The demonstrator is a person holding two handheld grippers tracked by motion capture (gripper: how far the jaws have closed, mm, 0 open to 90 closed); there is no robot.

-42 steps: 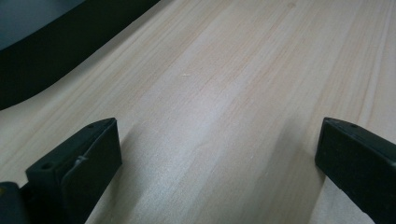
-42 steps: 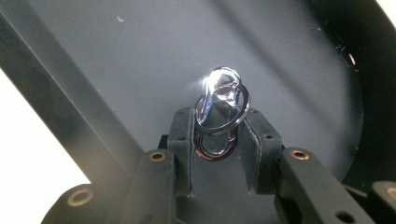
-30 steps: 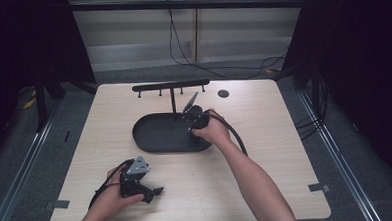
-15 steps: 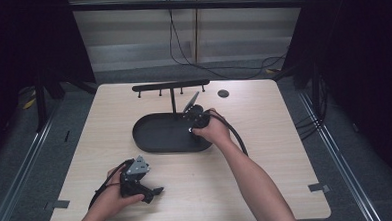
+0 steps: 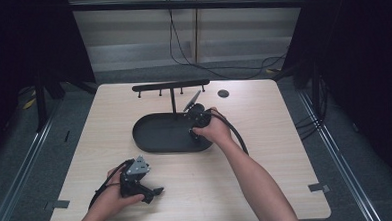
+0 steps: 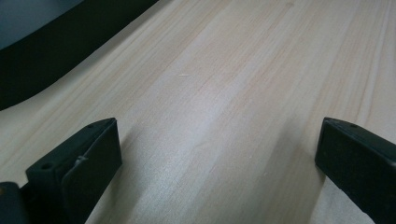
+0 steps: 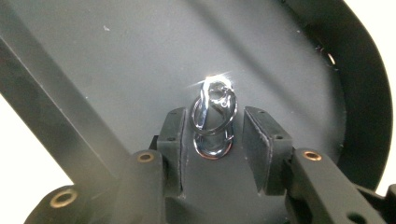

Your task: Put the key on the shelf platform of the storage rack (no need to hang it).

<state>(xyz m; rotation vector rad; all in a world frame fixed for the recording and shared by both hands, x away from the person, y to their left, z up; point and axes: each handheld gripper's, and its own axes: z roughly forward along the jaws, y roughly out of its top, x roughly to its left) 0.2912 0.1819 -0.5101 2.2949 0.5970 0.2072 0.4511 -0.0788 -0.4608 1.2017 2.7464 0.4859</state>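
Right now your right gripper [image 7: 210,135] sits low over the black oval tray [image 7: 116,56], its jaws partly spread with a shiny metal keyring [image 7: 212,123] lying between them. The rings and their small clasp rest on the tray floor, closer to the pad on the view's left and perhaps touching it, while a clear gap separates them from the other pad. From above, your right gripper [image 5: 198,115] is at the tray's [image 5: 150,137] right end, near the upright post of the black hook rack [image 5: 170,85]. Your left gripper [image 5: 157,192] rests near the front of the wooden table [image 5: 264,117], jaws spread wide over bare wood [image 6: 224,93], well apart from the tray.
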